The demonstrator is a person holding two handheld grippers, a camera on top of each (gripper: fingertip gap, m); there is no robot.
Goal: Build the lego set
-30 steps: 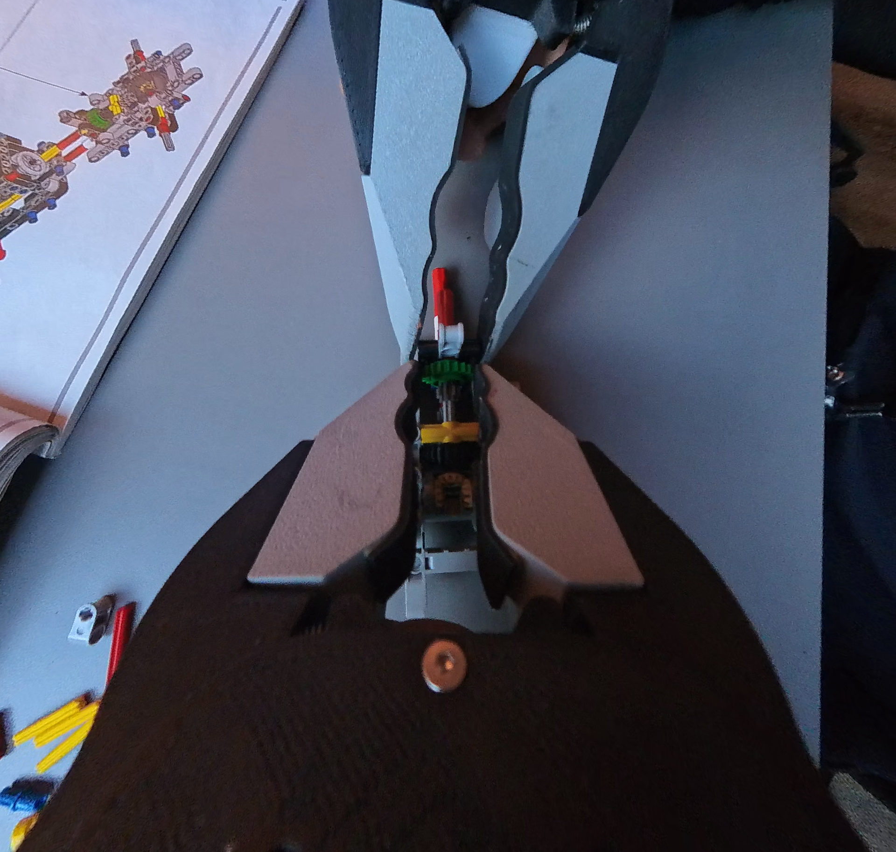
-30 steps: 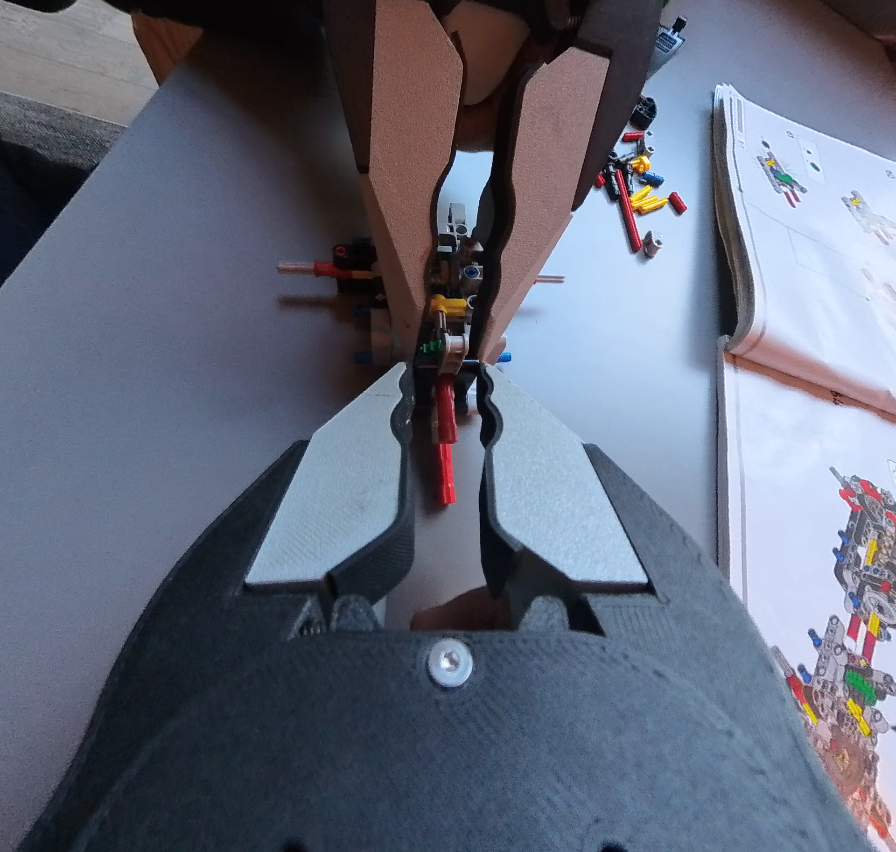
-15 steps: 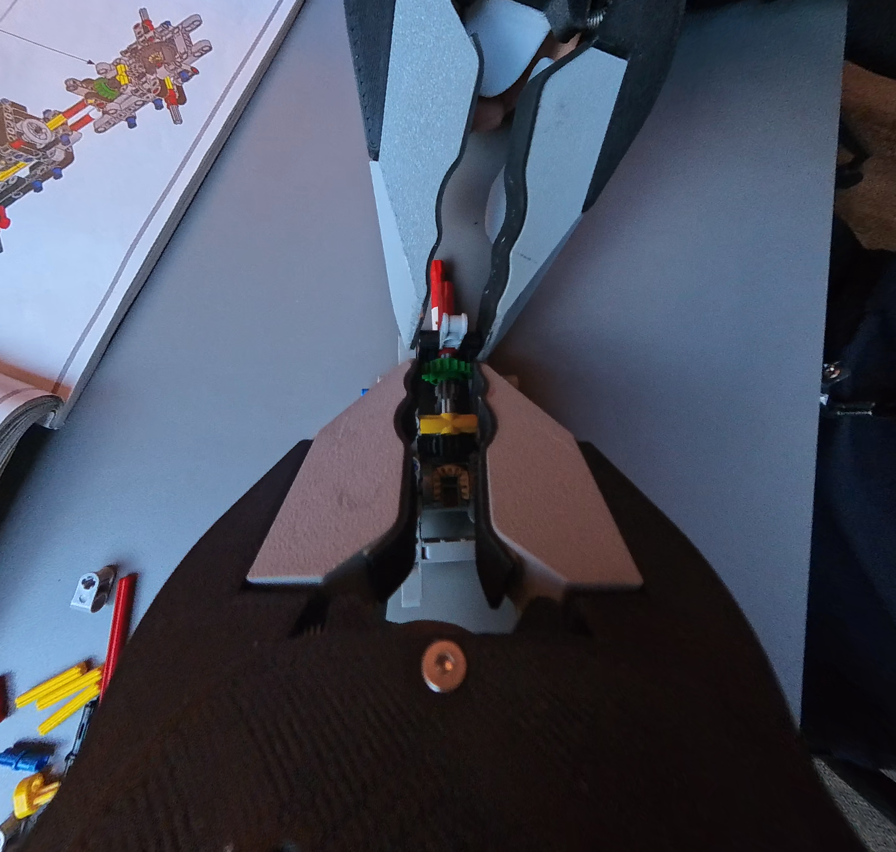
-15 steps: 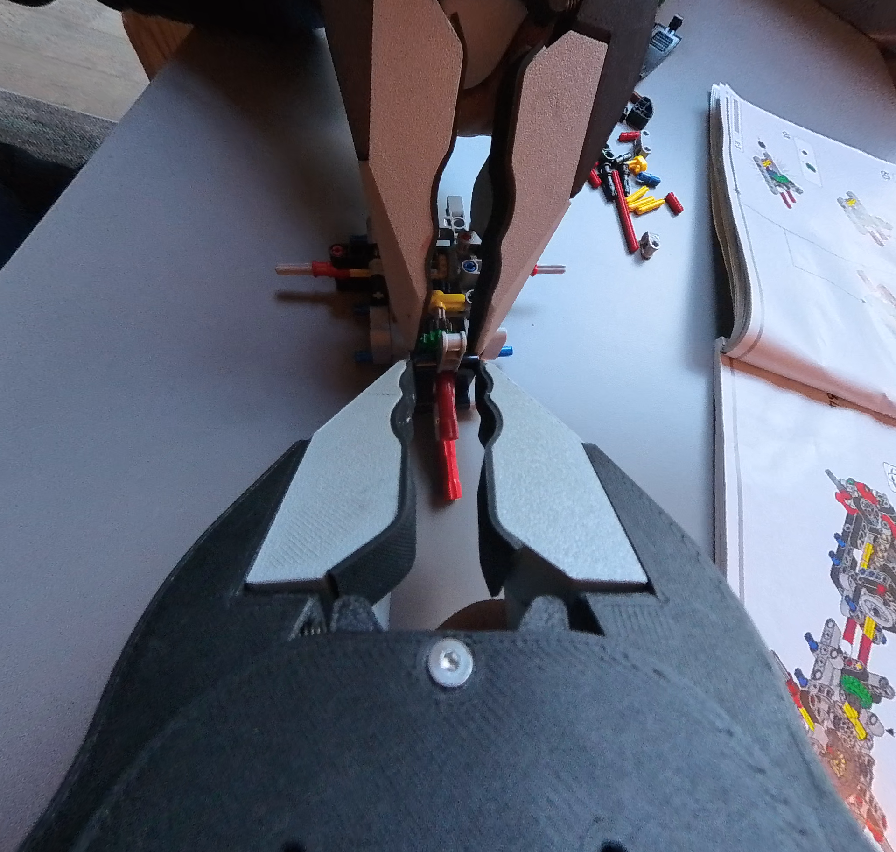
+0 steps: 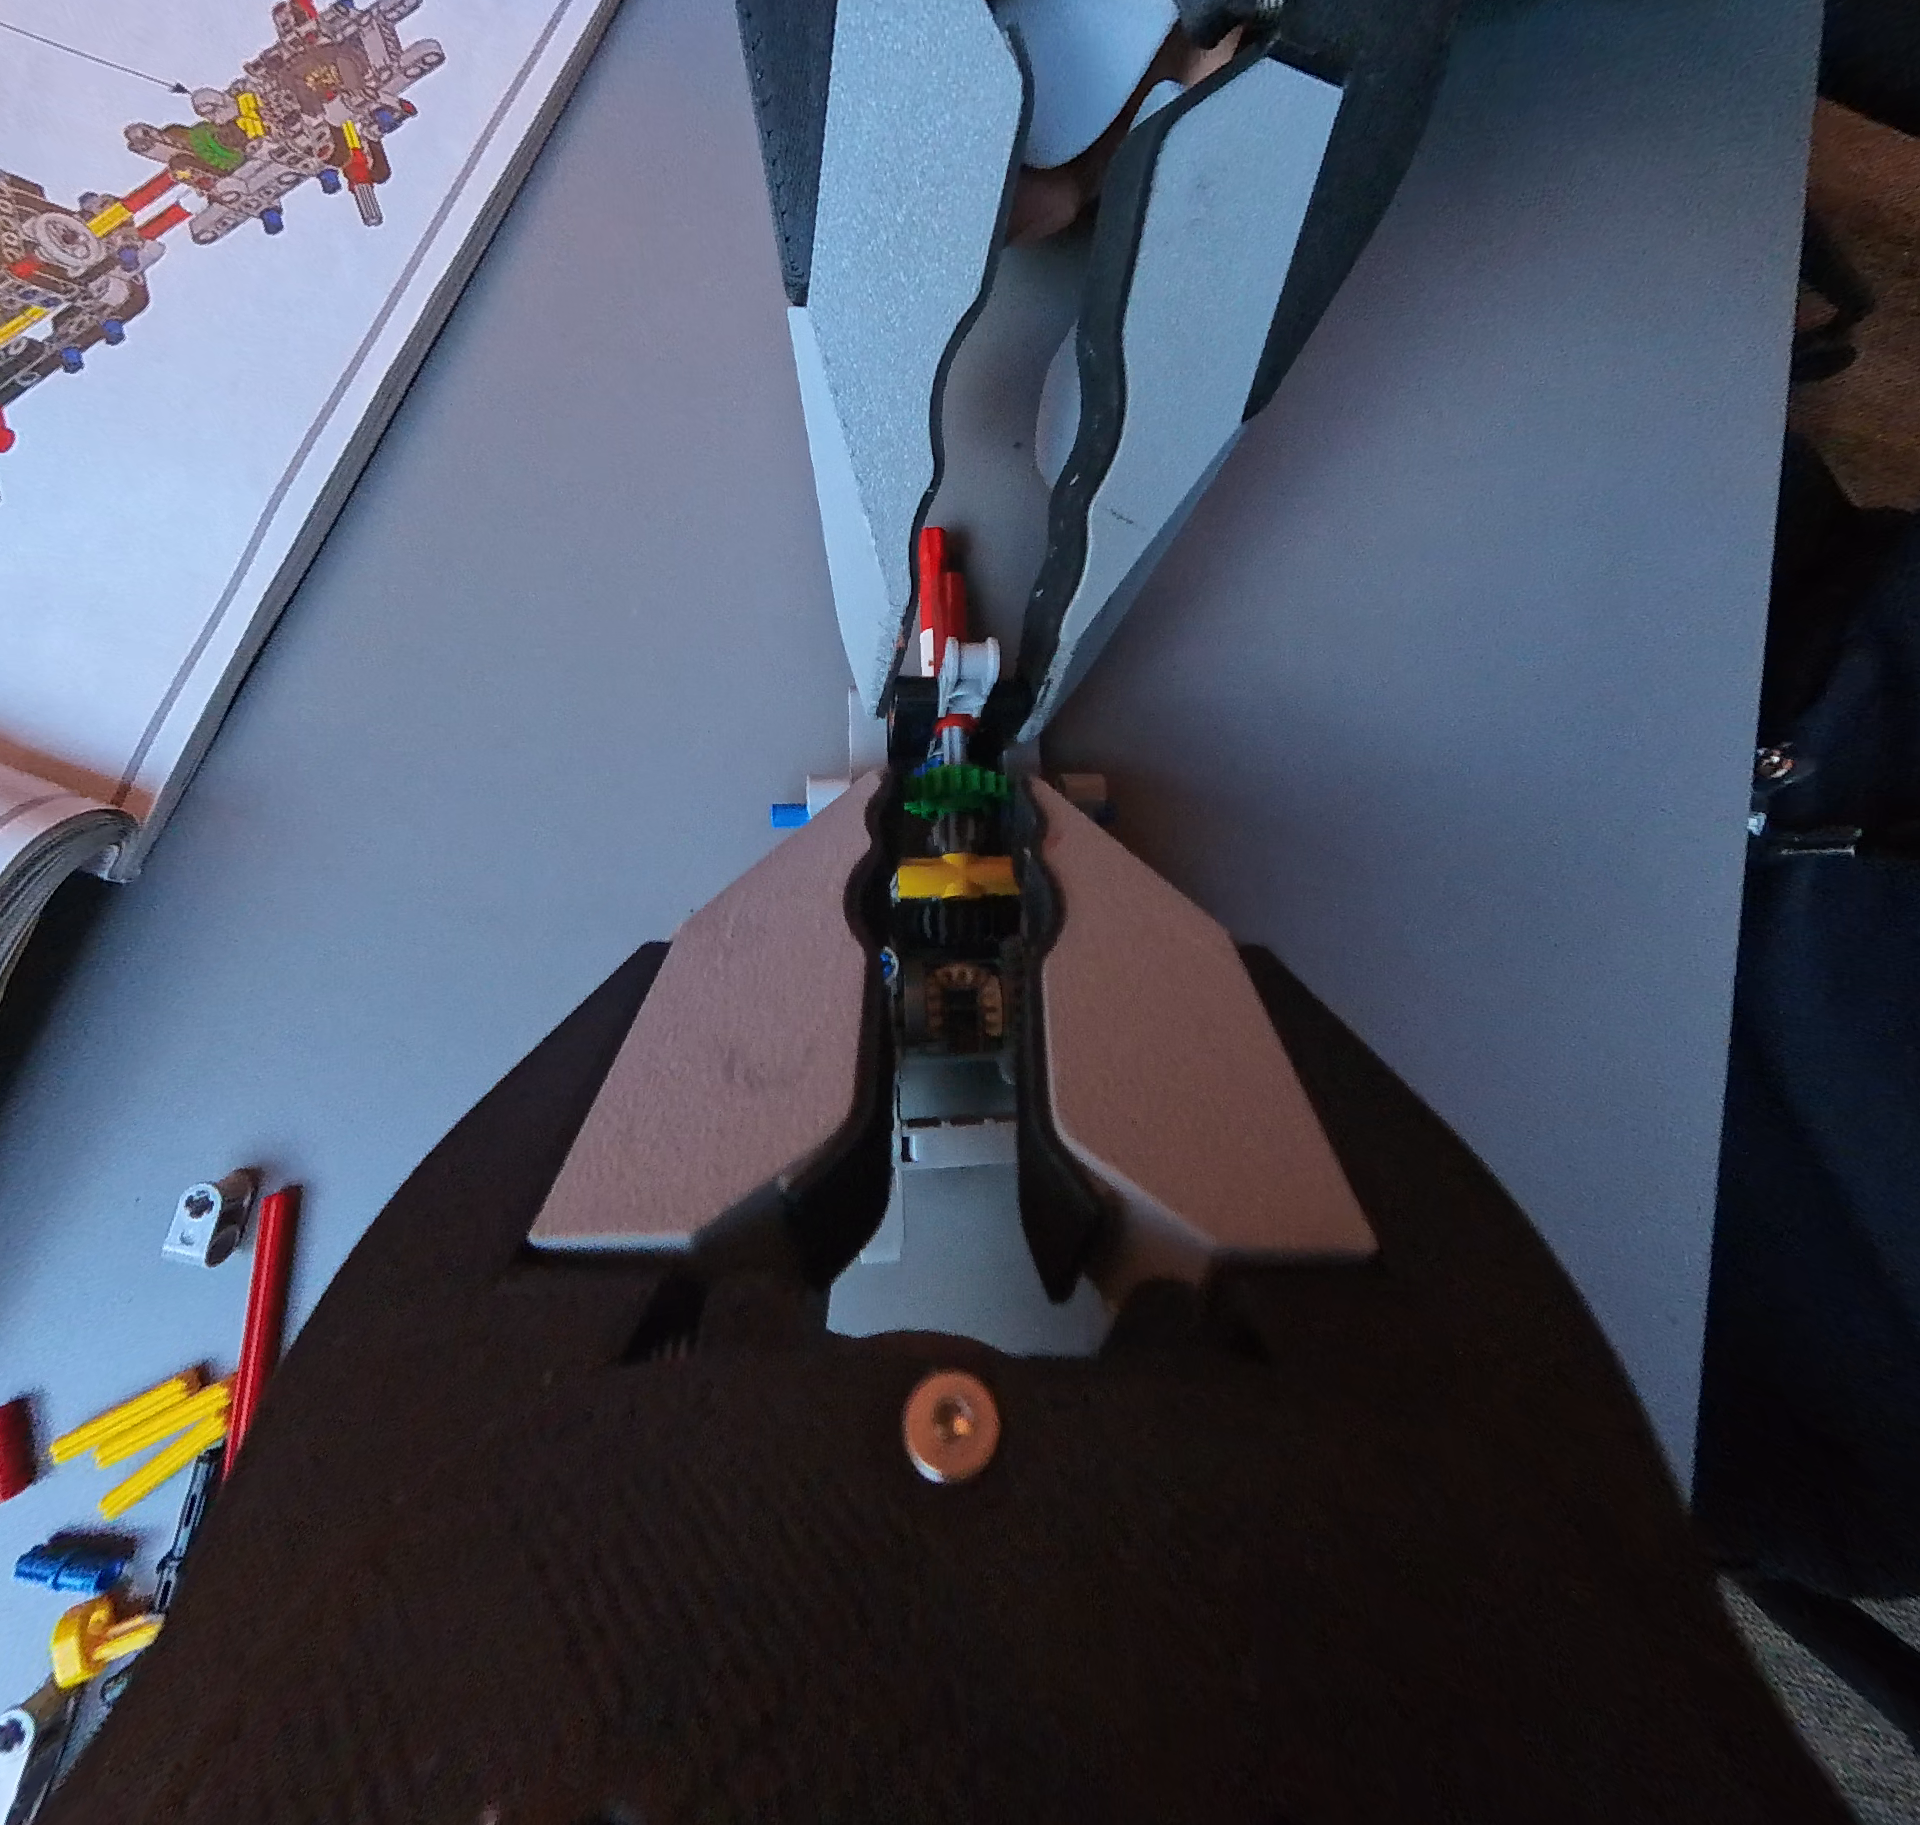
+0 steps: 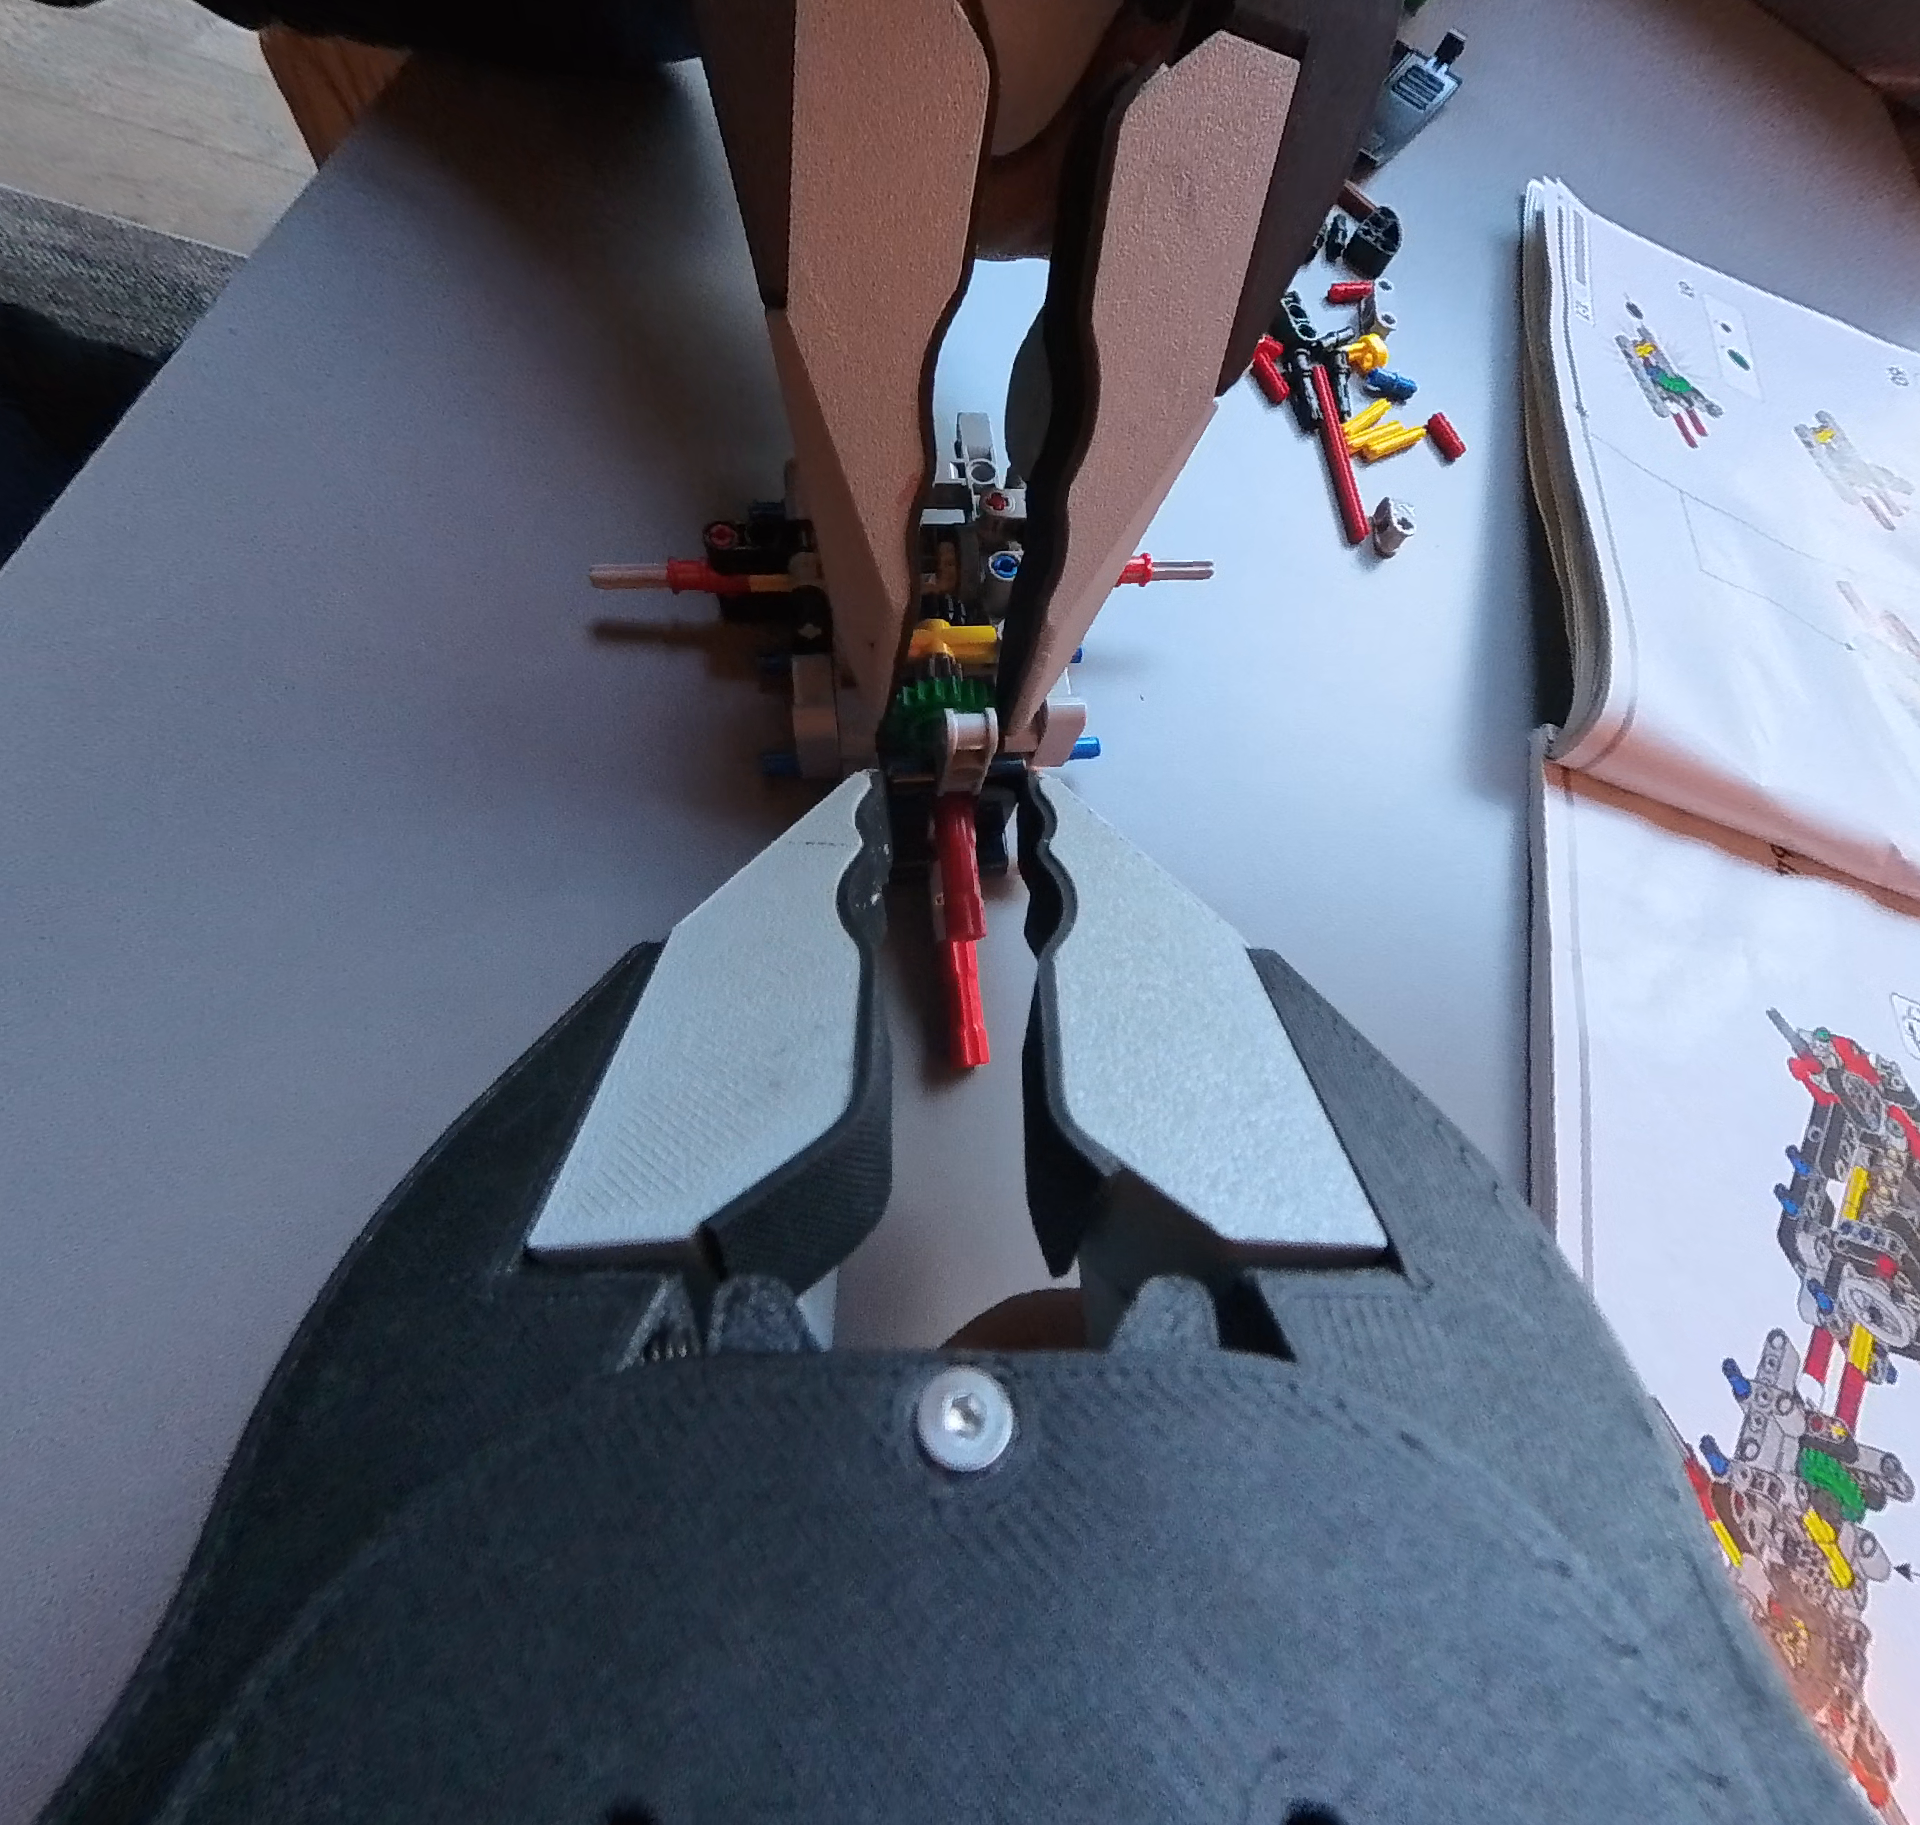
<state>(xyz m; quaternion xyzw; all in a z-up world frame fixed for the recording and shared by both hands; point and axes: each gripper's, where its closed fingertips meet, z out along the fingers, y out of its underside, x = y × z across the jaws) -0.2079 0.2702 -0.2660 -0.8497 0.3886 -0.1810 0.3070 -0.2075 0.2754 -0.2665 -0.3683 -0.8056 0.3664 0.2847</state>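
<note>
A small building-brick assembly [image 5: 956, 882] with a green gear [image 5: 956, 788], a yellow piece and side axles rests on the grey table [image 5: 468, 736]. My left gripper [image 5: 956, 799], with brown fingers, is shut on its middle. In the right wrist view the left gripper [image 6: 948, 715] comes down from the top onto the assembly [image 6: 940, 648]. My right gripper [image 6: 954, 799], with grey fingers, faces it and is shut on the assembly's black end. A red axle [image 6: 961, 954] sticks out of that end and lies free between the right fingers. The right gripper [image 5: 961, 705] also shows in the left wrist view.
An open instruction booklet [image 6: 1714, 528] lies on the table, seen at top left in the left wrist view [image 5: 208, 269]. Loose red, yellow, blue and black pieces [image 6: 1351, 404] lie beside it, at bottom left in the left wrist view [image 5: 145, 1432]. The table edge [image 5: 1766, 632] runs at the right. Less than 4 cm separates the two grippers' tips.
Both grippers keep their hold on the assembly. The two views have drifted only slightly; nothing was let go or taken up.
</note>
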